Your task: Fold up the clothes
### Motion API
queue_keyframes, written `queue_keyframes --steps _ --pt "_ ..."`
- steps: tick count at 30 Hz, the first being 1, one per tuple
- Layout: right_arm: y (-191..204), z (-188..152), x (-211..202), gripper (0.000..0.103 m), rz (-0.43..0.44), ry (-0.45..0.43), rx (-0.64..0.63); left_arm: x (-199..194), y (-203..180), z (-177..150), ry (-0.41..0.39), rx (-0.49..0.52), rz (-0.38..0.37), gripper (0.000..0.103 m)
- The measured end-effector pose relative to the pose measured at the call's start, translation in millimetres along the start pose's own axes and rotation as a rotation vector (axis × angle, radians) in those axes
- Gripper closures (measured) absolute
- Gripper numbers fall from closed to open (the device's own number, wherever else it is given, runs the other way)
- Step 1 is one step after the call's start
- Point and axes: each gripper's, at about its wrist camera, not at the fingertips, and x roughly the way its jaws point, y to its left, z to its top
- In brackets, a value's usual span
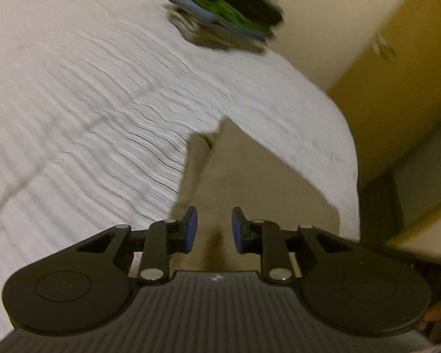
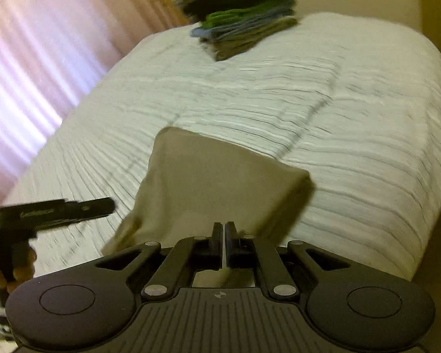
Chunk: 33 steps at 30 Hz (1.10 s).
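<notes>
A beige garment hangs in front of my right gripper, lifted off the white bed cover. The right jaws stand almost together, pinching the garment's near edge. In the left wrist view the same beige garment lies below and ahead of my left gripper. Its blue pads stand apart and nothing is pressed between them. From the right wrist view, the left gripper sits just left of the garment's edge. Both views are blurred.
A stack of folded clothes, dark, green and blue, rests at the far end of the bed; the left wrist view shows this stack too. Pink curtains hang to the left. A yellow wall borders the bed's corner. A hand holds the left gripper.
</notes>
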Motion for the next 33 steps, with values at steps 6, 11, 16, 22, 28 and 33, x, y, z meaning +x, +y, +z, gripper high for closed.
queue_keyframes --steps 6,11,16,22,28,33 --pt "2.9 -30.1 11.5 0.098 -0.054 0.075 -0.126 5.4 11.0 -25.2 0.061 0.035 0.063 0.095" --pt "1.1 -7.4 4.2 0.097 -0.091 0.012 -0.138 -10.8 13.1 -5.0 -0.010 -0.012 0.061 0.092" --pt "5.9 12.0 13.4 0.044 -0.111 -0.094 -0.202 14.4 -10.1 20.4 -0.036 0.044 -0.018 0.092" --pt "-11.9 29.6 37.7 0.044 -0.164 -0.075 -0.165 72.1 -13.2 36.2 0.020 0.080 0.063 0.091" --pt "-11.1 29.6 -3.0 0.044 -0.018 -0.094 -0.159 19.9 -0.8 30.3 -0.069 -0.021 0.095 0.090" --pt "12.9 -4.4 2.9 0.044 0.052 0.077 -0.296 -2.7 -25.4 -10.0 0.022 -0.042 0.074 0.089"
